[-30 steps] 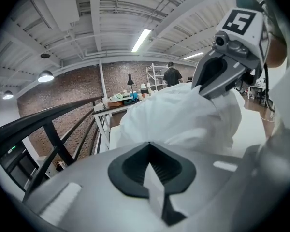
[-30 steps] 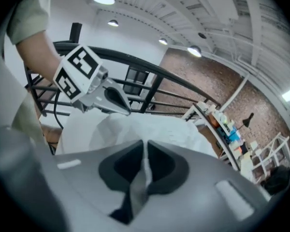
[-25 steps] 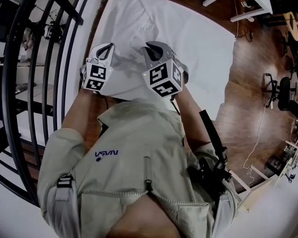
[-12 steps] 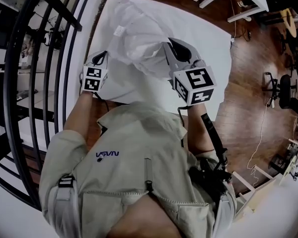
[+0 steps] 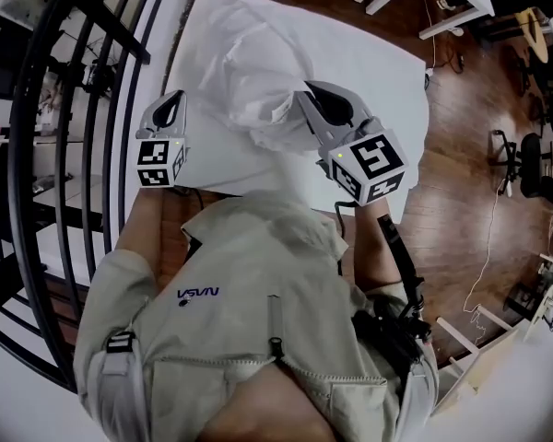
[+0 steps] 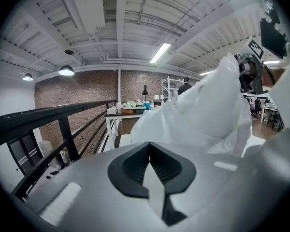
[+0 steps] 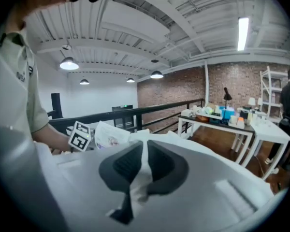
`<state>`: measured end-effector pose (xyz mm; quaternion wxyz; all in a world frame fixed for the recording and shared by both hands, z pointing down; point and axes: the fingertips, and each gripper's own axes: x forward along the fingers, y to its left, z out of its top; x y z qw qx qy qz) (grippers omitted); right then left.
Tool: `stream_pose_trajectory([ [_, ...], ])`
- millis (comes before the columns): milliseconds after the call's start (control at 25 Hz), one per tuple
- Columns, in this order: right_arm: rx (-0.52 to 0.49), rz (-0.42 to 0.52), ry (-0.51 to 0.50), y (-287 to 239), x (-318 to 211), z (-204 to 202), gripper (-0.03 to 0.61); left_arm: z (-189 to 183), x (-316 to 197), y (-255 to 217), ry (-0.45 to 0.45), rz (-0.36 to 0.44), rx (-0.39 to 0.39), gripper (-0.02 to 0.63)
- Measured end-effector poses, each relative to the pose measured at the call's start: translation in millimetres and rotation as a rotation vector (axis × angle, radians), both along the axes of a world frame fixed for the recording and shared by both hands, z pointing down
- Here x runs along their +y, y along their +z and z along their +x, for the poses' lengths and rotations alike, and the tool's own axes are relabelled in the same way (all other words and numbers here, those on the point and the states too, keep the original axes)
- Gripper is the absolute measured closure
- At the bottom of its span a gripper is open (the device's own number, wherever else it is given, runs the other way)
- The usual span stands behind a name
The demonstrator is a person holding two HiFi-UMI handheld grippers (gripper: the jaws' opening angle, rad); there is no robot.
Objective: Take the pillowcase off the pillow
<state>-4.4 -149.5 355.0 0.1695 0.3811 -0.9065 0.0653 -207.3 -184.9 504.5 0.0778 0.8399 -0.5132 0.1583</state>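
One pillowcase [image 5: 258,81] fold sits pinched between right gripper [image 7: 144,164] fingers [image 7: 122,166].

Railing [image 5: 111,23] close left; wood floor [image 5: 461,155] open right.

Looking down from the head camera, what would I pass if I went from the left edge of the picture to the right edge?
Black railing → left hand-held gripper → pillow → right hand-held gripper → wooden floor → black office chair.
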Motion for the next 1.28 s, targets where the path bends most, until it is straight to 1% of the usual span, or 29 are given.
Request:
stream_pose_trajectory([
  [120,0.02,-0.036,-0.091,7,24,1,0.563,-12,-19,-27,-0.013,0.054,0.011,0.6],
  [200,0.047,-0.065,-0.133,15,38,1,0.561,-5,-38,-40,0.021,0.079,0.007,0.569],
  [240,0.058,-0.087,-0.147,22,44,0,0.561,2,-46,-41,0.054,0.074,0.001,0.54],
  [320,0.081,-0.148,-0.173,42,51,-7,0.557,23,-60,-29,0.144,0.028,-0.015,0.497],
  [360,0.099,-0.181,-0.187,55,53,-13,0.552,33,-64,-17,0.189,-0.001,-0.022,0.45],
  [400,0.122,-0.212,-0.201,69,54,-20,0.547,42,-68,-5,0.23,-0.025,-0.032,0.42],
  [440,0.152,-0.238,-0.218,82,56,-26,0.535,50,-69,6,0.262,-0.043,-0.042,0.402],
  [520,0.225,-0.262,-0.26,95,63,-38,0.489,65,-68,20,0.298,-0.071,-0.049,0.391],
  [600,0.305,-0.247,-0.297,94,66,-47,0.418,71,-66,27,0.303,-0.093,-0.033,0.387],
  [680,0.376,-0.221,-0.314,90,60,-54,0.36,69,-69,31,0.299,-0.104,-0.012,0.371],
  [760,0.431,-0.211,-0.323,87,51,-59,0.323,64,-71,30,0.293,-0.112,-0.003,0.357],
  [920,0.523,-0.218,-0.389,79,49,-66,0.315,57,-68,22,0.294,-0.109,-0.002,0.353],
  [960,0.523,-0.227,-0.399,75,51,-66,0.314,57,-66,22,0.3,-0.108,-0.005,0.351],
  [1000,0.5,-0.235,-0.398,70,51,-64,0.314,57,-65,21,0.306,-0.106,-0.008,0.35],
  [1080,0.418,-0.231,-0.363,51,45,-60,0.316,60,-64,19,0.316,-0.102,-0.01,0.35],
  [1120,0.393,-0.217,-0.335,42,38,-58,0.316,61,-63,19,0.323,-0.1,-0.009,0.348],
  [1160,0.393,-0.201,-0.309,39,29,-58,0.315,63,-63,21,0.331,-0.097,-0.009,0.344],
  [1200,0.414,-0.192,-0.293,44,20,-62,0.314,64,-63,24,0.339,-0.097,-0.011,0.334],
  [1280,0.49,-0.209,-0.299,73,5,-81,0.314,63,-68,33,0.354,-0.106,-0.016,0.321],
])
